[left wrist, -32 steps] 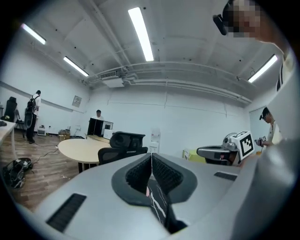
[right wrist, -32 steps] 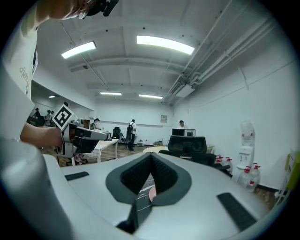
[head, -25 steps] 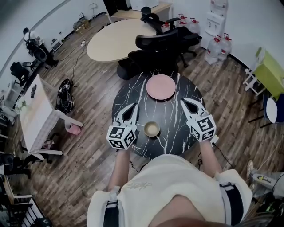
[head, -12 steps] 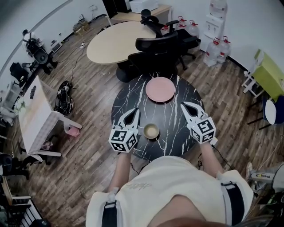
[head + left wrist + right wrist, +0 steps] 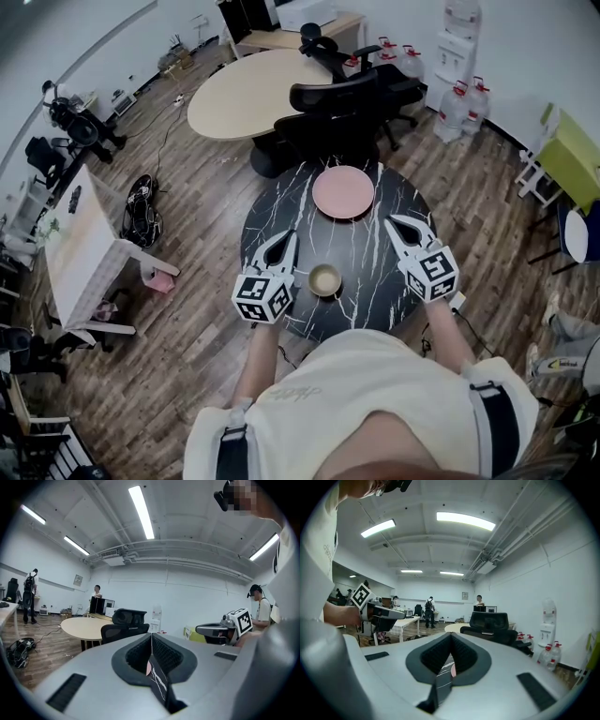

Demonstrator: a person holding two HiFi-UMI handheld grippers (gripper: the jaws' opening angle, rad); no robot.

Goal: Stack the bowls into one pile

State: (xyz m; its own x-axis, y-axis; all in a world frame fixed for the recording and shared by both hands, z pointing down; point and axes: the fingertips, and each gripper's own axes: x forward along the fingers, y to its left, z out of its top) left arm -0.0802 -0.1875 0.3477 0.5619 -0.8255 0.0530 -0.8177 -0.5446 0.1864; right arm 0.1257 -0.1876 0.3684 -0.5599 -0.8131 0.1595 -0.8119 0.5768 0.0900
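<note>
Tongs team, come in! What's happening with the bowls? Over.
Shut and empty: left tongs, right tongs. Between them the small bowl; pink bowl apart at far side, not yet stacked. Nothing between the bowls.

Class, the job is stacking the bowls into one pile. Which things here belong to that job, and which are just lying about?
Job: small bowl, pink dish, left tool, right tool, both shut and empty.
Lying about: office chairs, oval table, water bottles, black bag on the floor.

We look steeply down from the head on the marble table (image 5: 366, 253), level across it from left gripper (image 5: 290, 236) and right gripper (image 5: 391, 221), all sharing the pink plate (image 5: 343, 192).
</note>
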